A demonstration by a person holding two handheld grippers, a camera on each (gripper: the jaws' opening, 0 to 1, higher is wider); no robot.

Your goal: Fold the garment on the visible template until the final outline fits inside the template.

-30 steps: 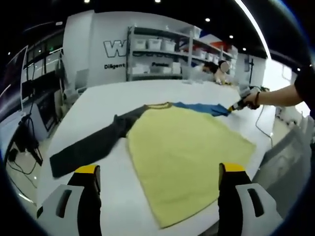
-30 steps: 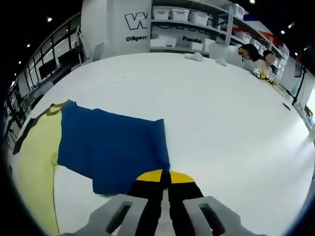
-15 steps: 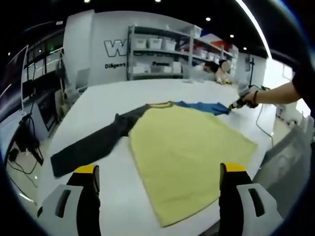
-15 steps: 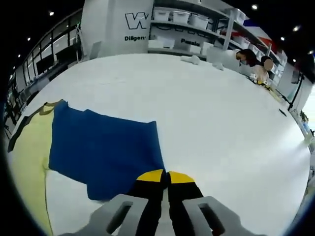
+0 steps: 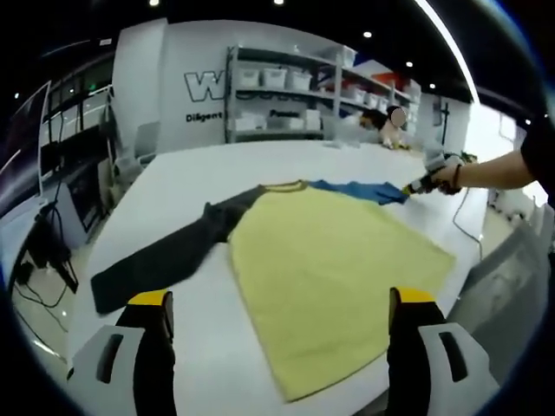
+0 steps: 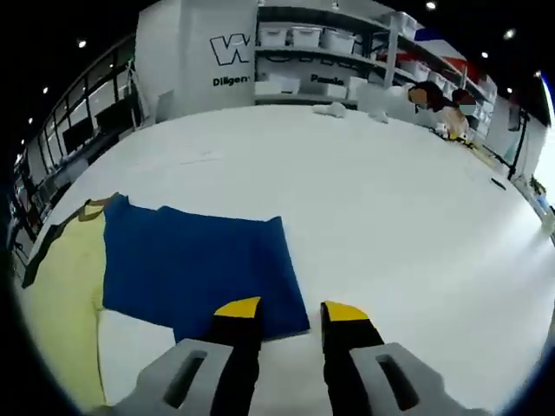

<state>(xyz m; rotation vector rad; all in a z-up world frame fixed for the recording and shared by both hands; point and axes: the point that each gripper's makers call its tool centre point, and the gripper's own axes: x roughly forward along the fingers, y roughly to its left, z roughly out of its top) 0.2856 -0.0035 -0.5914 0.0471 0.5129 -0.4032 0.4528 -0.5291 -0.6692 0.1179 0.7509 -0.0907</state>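
Lying flat on the white worktop [image 5: 173,173], the garment [image 5: 329,269] spreads its yellow body. The left gripper [image 5: 277,303] hovers near its hem, fingers wide apart and empty. The right gripper [image 6: 290,309], fingers parted and empty, sits at the blue sleeve's [image 6: 195,264] end.
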